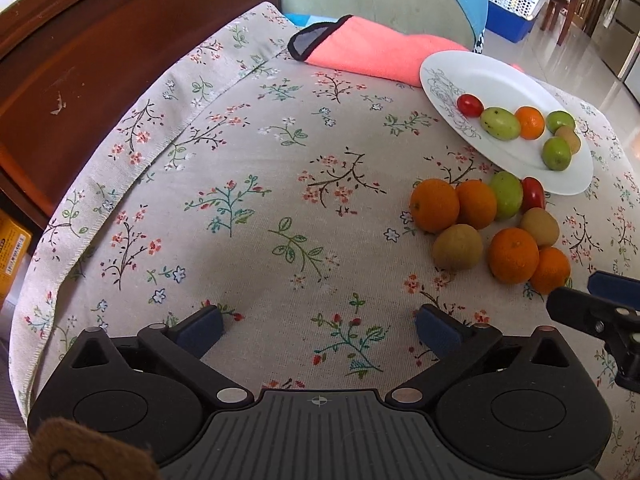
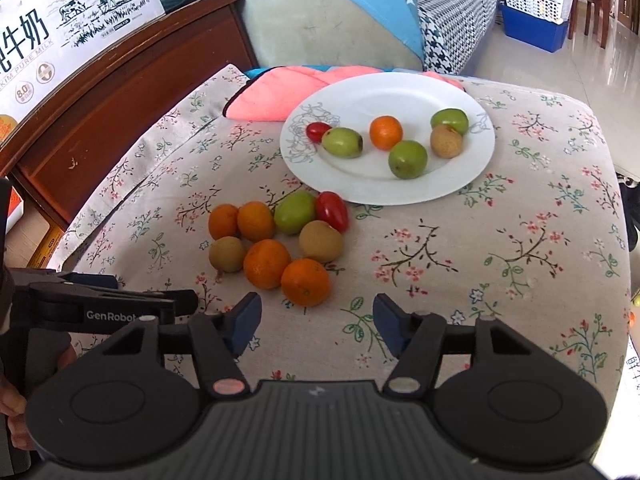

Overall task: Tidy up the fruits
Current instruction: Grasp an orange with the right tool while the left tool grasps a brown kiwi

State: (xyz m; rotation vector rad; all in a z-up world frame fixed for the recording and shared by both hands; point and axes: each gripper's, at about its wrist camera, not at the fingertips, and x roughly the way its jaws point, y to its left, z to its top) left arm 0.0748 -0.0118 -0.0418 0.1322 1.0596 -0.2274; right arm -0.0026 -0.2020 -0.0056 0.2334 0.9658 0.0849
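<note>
The left claw (image 1: 320,330) hovers low over a bare stretch of the flowered tablecloth (image 1: 256,168), its blue pads spread wide with nothing between them. At the far edge of the tabletop lies a folded pink cloth (image 2: 276,94), tucked partly under the white plate (image 2: 460,184).

Right of the left claw, a loose cluster of fruit sits on the cloth just near of the plate — four oranges, two brown kiwi-like fruits, one green fruit (image 2: 295,213) and one red cherry tomato (image 2: 332,211). The nearest orange (image 2: 306,282) touches its neighbour orange (image 2: 267,264); the tomato on the cloth lies just beside the plate's near rim.

On the plate itself rest six pieces: a small cherry tomato at the left (image 2: 318,132), touching an elongated green fruit (image 2: 343,143), then an orange (image 2: 385,133), a round green fruit (image 2: 408,159), a brown fruit (image 2: 446,141) and another green one (image 2: 449,121) behind it.

The right claw (image 2: 318,324) hangs just near of the cluster, its pads parted and empty — the nearest orange lies just beyond the gap, toward the left pad.
</note>
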